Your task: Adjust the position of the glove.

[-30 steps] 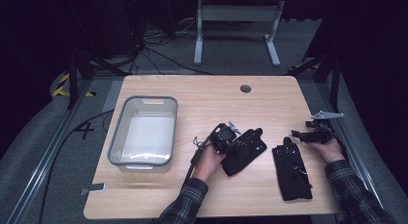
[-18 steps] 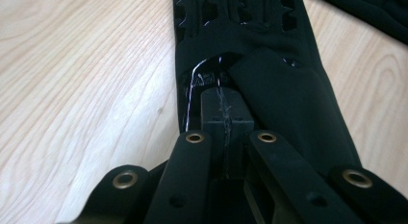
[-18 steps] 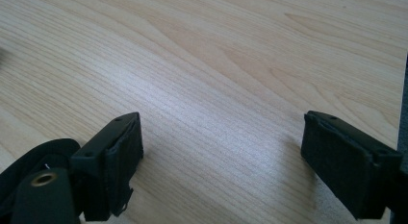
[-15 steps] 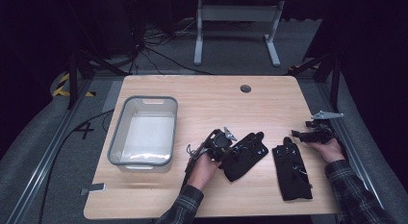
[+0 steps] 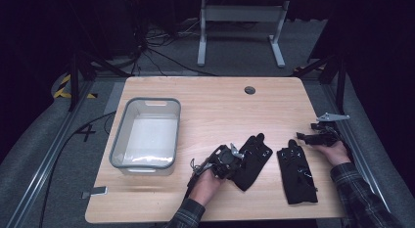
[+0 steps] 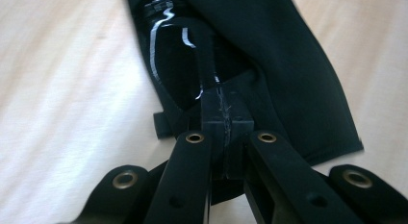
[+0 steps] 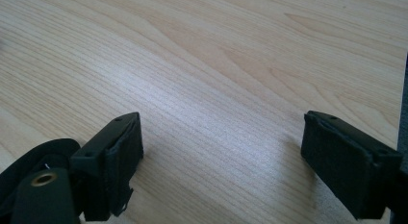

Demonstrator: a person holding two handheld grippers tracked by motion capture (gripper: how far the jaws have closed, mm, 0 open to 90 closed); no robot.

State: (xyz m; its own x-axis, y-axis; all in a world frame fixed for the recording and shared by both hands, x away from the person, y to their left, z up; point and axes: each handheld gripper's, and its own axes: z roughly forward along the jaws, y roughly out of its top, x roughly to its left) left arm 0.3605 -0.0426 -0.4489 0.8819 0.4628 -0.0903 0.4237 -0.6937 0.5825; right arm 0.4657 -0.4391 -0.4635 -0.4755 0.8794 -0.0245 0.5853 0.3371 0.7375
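Gloves: two black (image 5: pixel 251 162) (image 5: pixel 296 173); left tongs (image 6: pixel 224 120) clamp one; right tongs (image 7: pixel 221 161) agape; one bin (image 5: pixel 147 135).

The table (image 5: pixel 215 105) is pale wood with a fine straight grain, smooth with a soft sheen where the light falls, and the bin (image 5: pixel 146 134) at the left of the high view looks like translucent, cloudy plastic with a grey rim. The two gloves, left glove (image 5: pixel 252 162) and right glove (image 5: pixel 297 174), are matt black cloth; in the left gripper view a glossy black patch edged with shiny trim shows, possibly rubber or vinyl. The left gripper (image 6: pixel 226 123) and the right gripper (image 7: pixel 221 156) are matt black plastic with brass-coloured metal eyelets.
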